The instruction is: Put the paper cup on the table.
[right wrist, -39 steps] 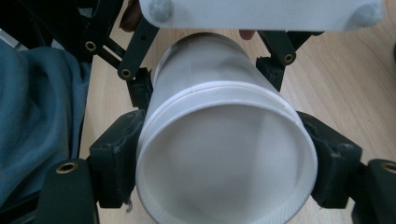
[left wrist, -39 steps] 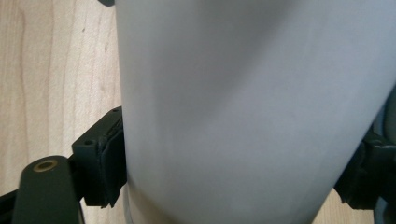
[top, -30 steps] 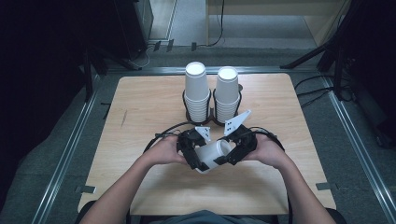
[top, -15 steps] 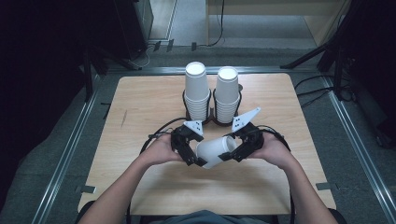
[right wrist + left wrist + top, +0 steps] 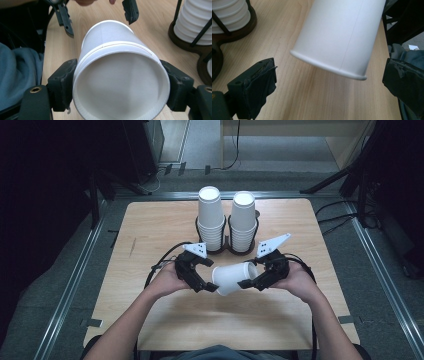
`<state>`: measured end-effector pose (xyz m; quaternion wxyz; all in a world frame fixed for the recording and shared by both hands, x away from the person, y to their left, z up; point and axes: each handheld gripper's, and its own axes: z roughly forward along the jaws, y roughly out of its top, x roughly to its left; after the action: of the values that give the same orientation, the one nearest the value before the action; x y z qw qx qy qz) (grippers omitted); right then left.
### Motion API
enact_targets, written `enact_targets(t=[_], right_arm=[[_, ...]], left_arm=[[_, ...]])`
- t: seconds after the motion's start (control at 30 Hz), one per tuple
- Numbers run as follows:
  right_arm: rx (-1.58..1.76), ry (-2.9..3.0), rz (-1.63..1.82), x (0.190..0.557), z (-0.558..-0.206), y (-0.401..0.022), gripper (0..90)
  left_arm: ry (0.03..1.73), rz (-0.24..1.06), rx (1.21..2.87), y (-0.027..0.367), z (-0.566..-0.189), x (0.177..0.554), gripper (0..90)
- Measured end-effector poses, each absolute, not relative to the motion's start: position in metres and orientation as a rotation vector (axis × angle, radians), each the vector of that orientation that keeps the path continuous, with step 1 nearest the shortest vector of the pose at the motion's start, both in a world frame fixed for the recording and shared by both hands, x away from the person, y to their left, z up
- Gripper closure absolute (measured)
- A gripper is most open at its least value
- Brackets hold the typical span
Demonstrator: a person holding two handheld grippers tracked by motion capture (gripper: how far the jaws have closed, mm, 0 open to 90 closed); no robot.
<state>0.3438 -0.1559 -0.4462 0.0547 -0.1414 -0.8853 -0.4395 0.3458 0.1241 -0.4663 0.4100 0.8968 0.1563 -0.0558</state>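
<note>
My right hand-held gripper [image 5: 248, 283] is clamped on a white paper cup [image 5: 233, 277], one jaw pressed against each side of its wall near the closed base. The cup lies on its side in the air above the desk [image 5: 150, 225], its open rim pointing away from the right hand-held gripper and toward my left one. In the right gripper view the cup's recessed base [image 5: 120, 85] faces the camera, with what looks like a second cup nested over it. My left hand-held gripper [image 5: 210, 287] is spread wide just beyond the cup's rim, its jaws standing either side of it without touching; in the left gripper view the cup [image 5: 339, 37] hangs between them. Beyond the cup, toward the far edge of the desk, two stacks of paper cups [image 5: 226, 217] stand upright side by side in a dark wire holder [image 5: 227, 245].
</note>
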Motion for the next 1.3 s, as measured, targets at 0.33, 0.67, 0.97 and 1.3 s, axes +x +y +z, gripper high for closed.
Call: enact_targets(t=[0.33,0.67,0.97,1.3], right_arm=[[-0.425,-2.644,-1.448,0.342,-0.432,-0.156,23.8],[-0.408,-2.584,-1.502,0.341,-0.431,-0.147,23.8],[-0.400,-2.579,-1.479,0.341,-0.435,-0.144,24.0],[-0.429,-2.582,-1.432,0.342,-0.436,-0.146,15.5]], left_arm=[[0.394,-0.153,2.209,0.118,-0.471,0.344,0.0],[0.360,-0.145,2.154,0.111,-0.468,0.339,1.9],[0.348,-0.133,2.212,0.112,-0.466,0.339,8.2],[0.374,-0.177,2.235,0.118,-0.459,0.343,10.0]])
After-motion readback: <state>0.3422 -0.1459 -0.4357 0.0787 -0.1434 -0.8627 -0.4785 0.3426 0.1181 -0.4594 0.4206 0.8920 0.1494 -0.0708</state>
